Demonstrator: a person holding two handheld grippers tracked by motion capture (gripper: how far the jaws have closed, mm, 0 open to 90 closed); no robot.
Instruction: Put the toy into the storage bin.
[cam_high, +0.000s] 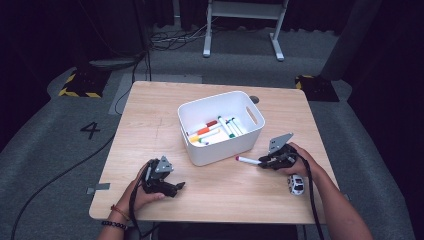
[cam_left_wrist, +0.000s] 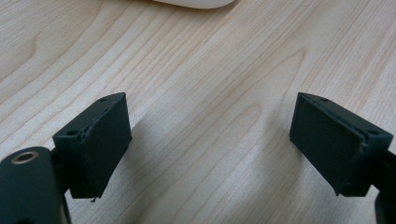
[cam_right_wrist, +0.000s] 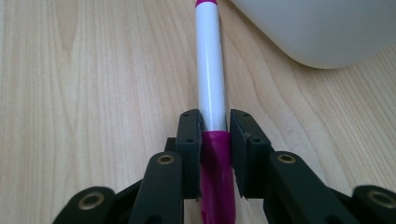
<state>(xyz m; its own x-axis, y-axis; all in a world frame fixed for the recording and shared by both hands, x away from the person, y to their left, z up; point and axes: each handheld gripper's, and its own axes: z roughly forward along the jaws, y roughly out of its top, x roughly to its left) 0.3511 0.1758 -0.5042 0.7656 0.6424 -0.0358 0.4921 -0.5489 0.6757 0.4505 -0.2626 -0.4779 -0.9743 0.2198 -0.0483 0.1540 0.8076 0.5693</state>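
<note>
Marker (cam_right_wrist: 211, 70), white barrel with magenta cap and magenta tail end, is clamped in the right claw (cam_high: 264, 162); jaws pinch it right at the cap/barrel junction, barrel pointing out ahead of the jaws toward the bin's front-right corner, low over the bench. Sizes down from here: bench (cam_high: 150, 120) is light wood, rounded corners, grey carpet floor around it. White bin (cam_high: 220, 150) sits mid-bench, slightly rotated, handle slot in its right wall; it holds several markers (cam_high: 215, 129) with orange, red and green caps, lying flat on the bottom. In the right gripper view the bin's rounded corner (cam_right_wrist: 327, 32) is just beside the marker tip, not touching. Left claw (cam_high: 176, 187) is at the front-left of the bench, well apart from the bin, jaws wide apart with nothing between them, bare wood under them in the left gripper view. Smallest item: a little white toy car (cam_high: 296, 184) on the bench just beside the right hand (cam_high: 295, 162), near the front edge.
</note>
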